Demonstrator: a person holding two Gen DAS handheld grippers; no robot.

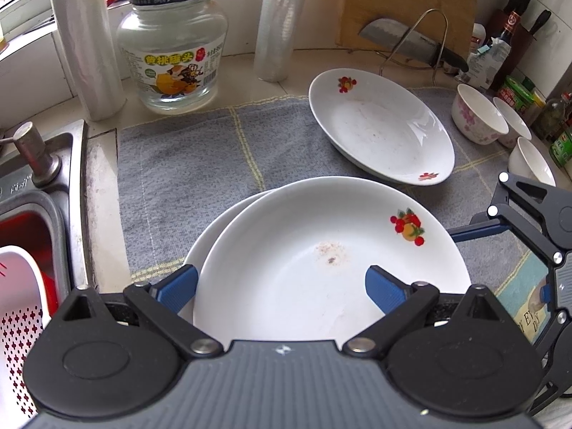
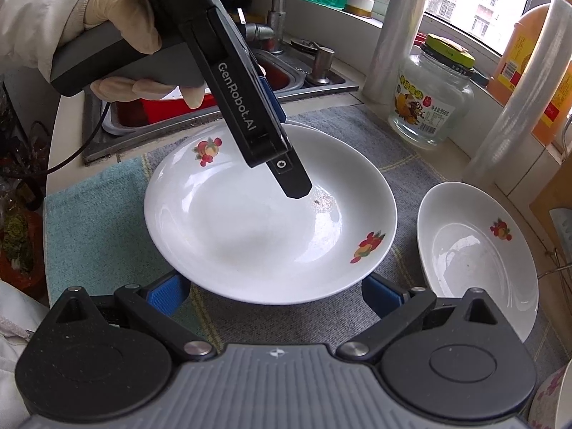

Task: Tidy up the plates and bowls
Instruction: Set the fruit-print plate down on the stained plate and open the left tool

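Observation:
A white plate with fruit prints (image 1: 321,250) (image 2: 264,221) lies on top of a second white plate (image 1: 211,225) on the grey cloth. My left gripper (image 1: 282,282) (image 2: 286,153) is open, one finger inside the top plate and one outside its left rim. My right gripper (image 2: 271,293) (image 1: 482,228) is open, its fingers low at either side of the plate's near rim. A third fruit-print plate (image 1: 379,125) (image 2: 475,250) lies apart on the cloth. Three small white bowls (image 1: 475,114) stand at the right.
A steel sink (image 1: 43,186) with a red basin and white strainer is at the left. A glass jar (image 1: 171,43), two plastic-wrap rolls (image 1: 82,35), a cutting board with a knife (image 1: 414,43) and several bottles (image 1: 507,46) line the back.

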